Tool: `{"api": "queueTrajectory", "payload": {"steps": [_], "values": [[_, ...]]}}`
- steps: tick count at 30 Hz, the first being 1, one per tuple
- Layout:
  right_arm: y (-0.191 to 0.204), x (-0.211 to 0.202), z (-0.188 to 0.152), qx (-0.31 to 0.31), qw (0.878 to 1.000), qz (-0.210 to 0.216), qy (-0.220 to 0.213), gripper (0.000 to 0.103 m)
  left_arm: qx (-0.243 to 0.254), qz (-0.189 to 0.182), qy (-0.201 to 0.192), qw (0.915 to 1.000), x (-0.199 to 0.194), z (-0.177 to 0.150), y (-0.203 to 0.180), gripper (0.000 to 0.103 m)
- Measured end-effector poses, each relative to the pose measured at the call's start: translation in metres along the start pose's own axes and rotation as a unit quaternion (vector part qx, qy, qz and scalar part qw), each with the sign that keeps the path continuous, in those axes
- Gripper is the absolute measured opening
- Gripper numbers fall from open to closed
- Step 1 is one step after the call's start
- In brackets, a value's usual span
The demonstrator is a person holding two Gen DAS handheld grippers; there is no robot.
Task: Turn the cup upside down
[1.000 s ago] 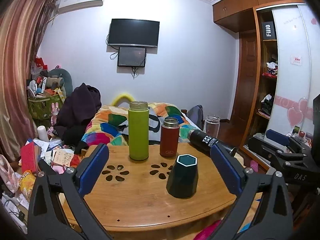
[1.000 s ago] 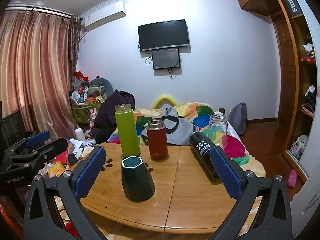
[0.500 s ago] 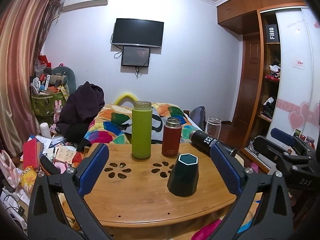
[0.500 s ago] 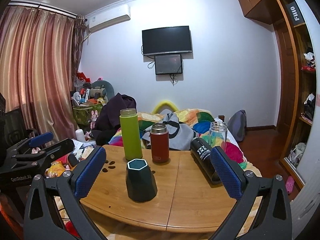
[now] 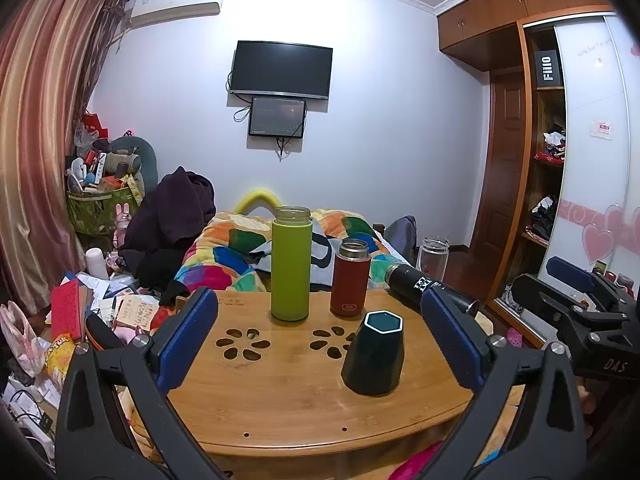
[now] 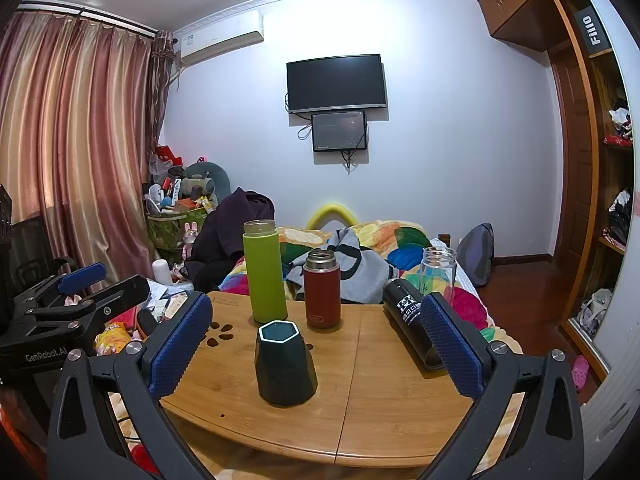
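A dark green faceted cup (image 5: pixel 374 354) (image 6: pixel 285 364) stands on the round wooden table (image 5: pixel 280 392) (image 6: pixel 384 392), wide end down and narrow hexagonal end up. My left gripper (image 5: pixel 320 336) is open and empty, held back from the table's near edge, with the cup ahead and right of its centre. My right gripper (image 6: pixel 316 340) is open and empty, with the cup ahead between its fingers but apart from them. Each gripper shows at the side of the other's view: the right one in the left wrist view (image 5: pixel 576 296), the left one in the right wrist view (image 6: pixel 76 292).
Behind the cup stand a tall lime-green bottle (image 5: pixel 291 264) (image 6: pixel 264 272) and a red flask (image 5: pixel 350 278) (image 6: pixel 321 289). A black bottle (image 5: pixel 424 286) (image 6: pixel 412 320) lies at the table's right. A clear glass jar (image 6: pixel 438 274), a bed with a colourful quilt and floor clutter lie beyond.
Both grippers have tilted up and drawn slightly back; the table and cup sit lower in each view. The cup has not moved. Both grippers stay open.
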State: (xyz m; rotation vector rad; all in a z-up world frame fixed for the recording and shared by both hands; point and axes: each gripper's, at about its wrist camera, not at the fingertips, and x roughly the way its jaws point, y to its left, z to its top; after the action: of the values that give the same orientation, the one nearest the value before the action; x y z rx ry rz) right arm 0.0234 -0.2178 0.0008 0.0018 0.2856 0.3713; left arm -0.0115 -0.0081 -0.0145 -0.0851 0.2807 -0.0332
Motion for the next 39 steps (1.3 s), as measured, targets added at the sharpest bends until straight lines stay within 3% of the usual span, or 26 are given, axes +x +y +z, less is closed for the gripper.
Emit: {"api": "queueTrajectory", "payload": {"steps": [39], "values": [[-0.0003,0.0008,0.0006,0.003,1.000,0.001,-0.001,0.103,0.003,0.009,-0.006,0.9999,-0.0015,0.0006,0.0004,0.103]]}}
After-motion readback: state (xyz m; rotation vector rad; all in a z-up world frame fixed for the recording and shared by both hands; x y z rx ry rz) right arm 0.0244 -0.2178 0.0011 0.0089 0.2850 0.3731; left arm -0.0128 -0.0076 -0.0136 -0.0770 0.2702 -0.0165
